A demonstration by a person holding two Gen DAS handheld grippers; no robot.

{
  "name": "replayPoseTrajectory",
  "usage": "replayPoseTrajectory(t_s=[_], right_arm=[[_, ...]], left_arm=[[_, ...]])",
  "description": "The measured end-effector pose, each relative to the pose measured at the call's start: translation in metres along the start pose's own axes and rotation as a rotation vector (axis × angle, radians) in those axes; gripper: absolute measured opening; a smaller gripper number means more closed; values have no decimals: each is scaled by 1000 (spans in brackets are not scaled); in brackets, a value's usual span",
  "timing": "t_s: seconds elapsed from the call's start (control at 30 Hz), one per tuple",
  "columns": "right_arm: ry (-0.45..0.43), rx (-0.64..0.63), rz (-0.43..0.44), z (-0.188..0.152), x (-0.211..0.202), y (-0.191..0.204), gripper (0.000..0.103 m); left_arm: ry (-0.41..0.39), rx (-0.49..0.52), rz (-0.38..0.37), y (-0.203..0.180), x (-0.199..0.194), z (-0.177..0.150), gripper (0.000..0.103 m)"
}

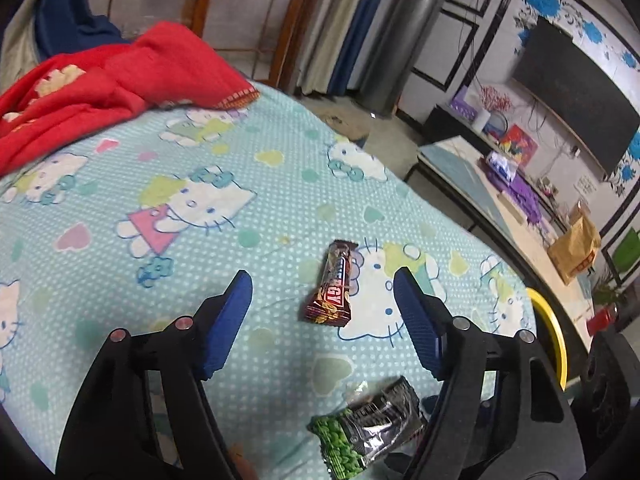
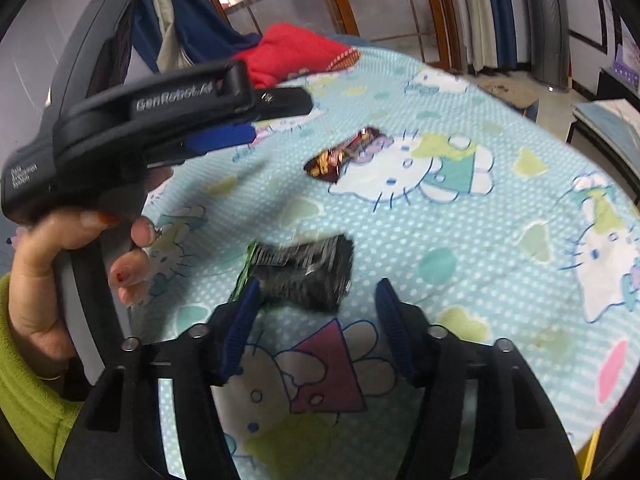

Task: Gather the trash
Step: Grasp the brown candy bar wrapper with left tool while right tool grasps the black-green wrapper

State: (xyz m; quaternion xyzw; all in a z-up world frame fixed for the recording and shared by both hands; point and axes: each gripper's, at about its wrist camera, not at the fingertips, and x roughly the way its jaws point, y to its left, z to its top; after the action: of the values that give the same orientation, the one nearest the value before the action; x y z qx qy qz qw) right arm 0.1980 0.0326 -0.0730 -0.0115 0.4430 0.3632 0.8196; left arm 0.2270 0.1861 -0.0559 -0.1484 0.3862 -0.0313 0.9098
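Brown glossy snack-bar wrapper (image 1: pixel 331 285) at twelve o'clock between spread left gripper (image 1: pixel 323 300) fingers, long axis pointing away; crumpled black-green foil packet (image 2: pixel 298 274), blurred, probably untouched, ahead of spread right gripper (image 2: pixel 316 300).

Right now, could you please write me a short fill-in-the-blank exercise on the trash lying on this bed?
1. The brown snack bar wrapper and the black-and-green packet both lie on a ____ bedsheet printed with cartoon cats.
2. Bunched at the far end of the bed is a ____ blanket.
3. The number of wrappers gripped by the left gripper and right gripper is ____.

Missing words: blue; red; zero
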Motion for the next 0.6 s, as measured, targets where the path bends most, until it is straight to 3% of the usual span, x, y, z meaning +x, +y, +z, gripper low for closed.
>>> replayPoseTrajectory(t_s=[0.17,0.23,0.33,0.37,0.43,0.6], right_arm=[[-15,8,-35,-3,-1,-7,18],[-11,31,-22,-4,-3,-14,14],[-1,72,20,-6,-10,-20,15],[-2,89,32,-6,-13,-22,26],[-24,132,53,-7,-19,-25,45],[-37,148,63,3,-20,-23,47]], left_arm=[[50,33,-8,-8,25,-1,57],[75,30,-23,-10,35,-1,53],[101,25,-34,-10,46,-2,33],[114,30,-33,-10,50,-3,21],[120,35,-36,-10,53,-5,19],[90,-18,-59,0,42,-7,15]])
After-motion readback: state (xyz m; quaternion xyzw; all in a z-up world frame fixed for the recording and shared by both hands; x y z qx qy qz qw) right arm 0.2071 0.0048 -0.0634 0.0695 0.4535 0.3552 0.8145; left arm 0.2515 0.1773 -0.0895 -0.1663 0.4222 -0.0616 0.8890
